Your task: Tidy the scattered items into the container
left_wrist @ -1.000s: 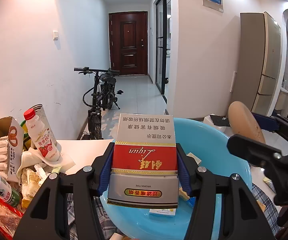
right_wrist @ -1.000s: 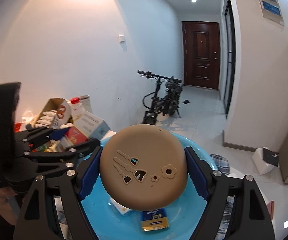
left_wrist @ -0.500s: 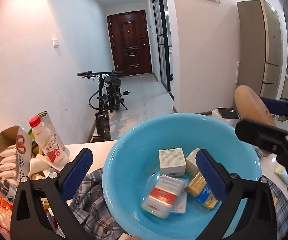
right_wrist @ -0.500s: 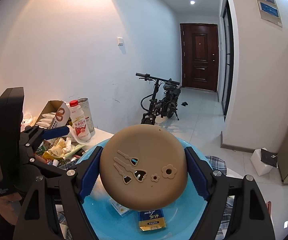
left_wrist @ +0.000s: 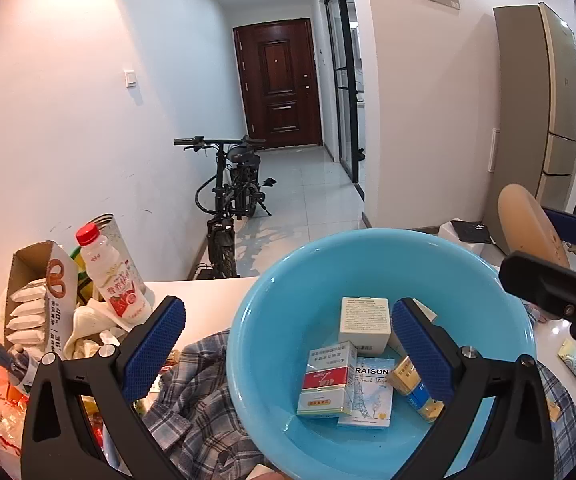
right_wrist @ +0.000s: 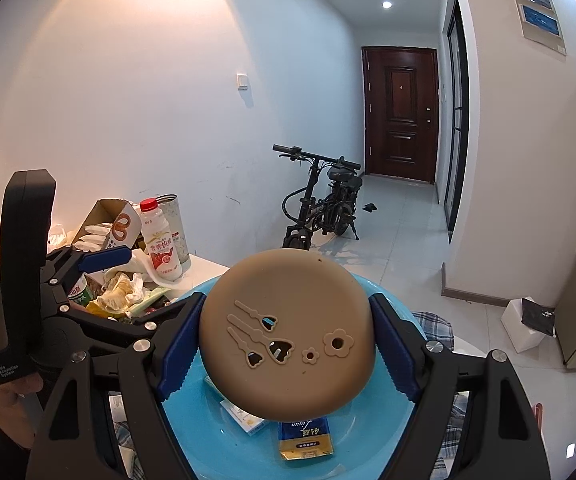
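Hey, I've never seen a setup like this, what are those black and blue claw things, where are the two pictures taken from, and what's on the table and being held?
There is no robot here. A person holds a hand-held gripper in each hand, and each one carries a camera that looks forward along its two blue-padded fingers. So one picture is taken from the left gripper, the other from the right gripper.

The left gripper is open and empty over the blue basin, which holds several small boxes, among them a red and white box. The right gripper is shut on a round tan lid above the same basin.

The basin sits on a plaid cloth on a white table. Beside it are a red-capped drink bottle, an open snack carton and crumpled wrappers.
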### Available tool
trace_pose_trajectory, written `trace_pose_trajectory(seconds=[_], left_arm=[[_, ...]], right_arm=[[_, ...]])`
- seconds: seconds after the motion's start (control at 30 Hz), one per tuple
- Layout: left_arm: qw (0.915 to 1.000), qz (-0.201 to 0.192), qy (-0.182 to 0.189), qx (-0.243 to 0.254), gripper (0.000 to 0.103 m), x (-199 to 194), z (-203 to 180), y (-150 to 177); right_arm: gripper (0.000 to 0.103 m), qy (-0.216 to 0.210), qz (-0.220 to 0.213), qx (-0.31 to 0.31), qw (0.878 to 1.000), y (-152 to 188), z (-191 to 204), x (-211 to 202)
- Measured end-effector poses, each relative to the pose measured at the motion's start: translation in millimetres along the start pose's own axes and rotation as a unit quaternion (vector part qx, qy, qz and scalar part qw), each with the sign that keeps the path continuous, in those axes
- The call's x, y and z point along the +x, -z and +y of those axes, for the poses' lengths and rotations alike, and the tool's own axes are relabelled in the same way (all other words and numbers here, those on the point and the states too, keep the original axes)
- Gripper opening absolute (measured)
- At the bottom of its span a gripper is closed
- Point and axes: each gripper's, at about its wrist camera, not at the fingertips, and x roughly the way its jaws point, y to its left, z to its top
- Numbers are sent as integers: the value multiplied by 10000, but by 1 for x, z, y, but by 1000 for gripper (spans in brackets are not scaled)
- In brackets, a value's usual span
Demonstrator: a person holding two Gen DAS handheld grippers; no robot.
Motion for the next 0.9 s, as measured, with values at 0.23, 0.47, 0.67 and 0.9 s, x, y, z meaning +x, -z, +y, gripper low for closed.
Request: trace_pose_trajectory(seconds=[0.23, 0.47, 0.67, 0.9], left_arm=[[10000, -58, -5, -52, 103, -4, 4, -2], [9999, -63, -20, -81, 103, -4, 7, -3], [9999, -72, -86, -87, 103, -5, 9, -4], [9997, -202, -28, -168, 103, -16, 13, -6]], right_arm=[[82, 75, 27, -37, 10000, 1, 2, 1], [92, 230, 187, -50, 9995, 4, 2, 9], [103, 335, 204, 157, 9991, 5, -8, 11], [103, 450, 54, 122, 9989, 2, -7, -3]])
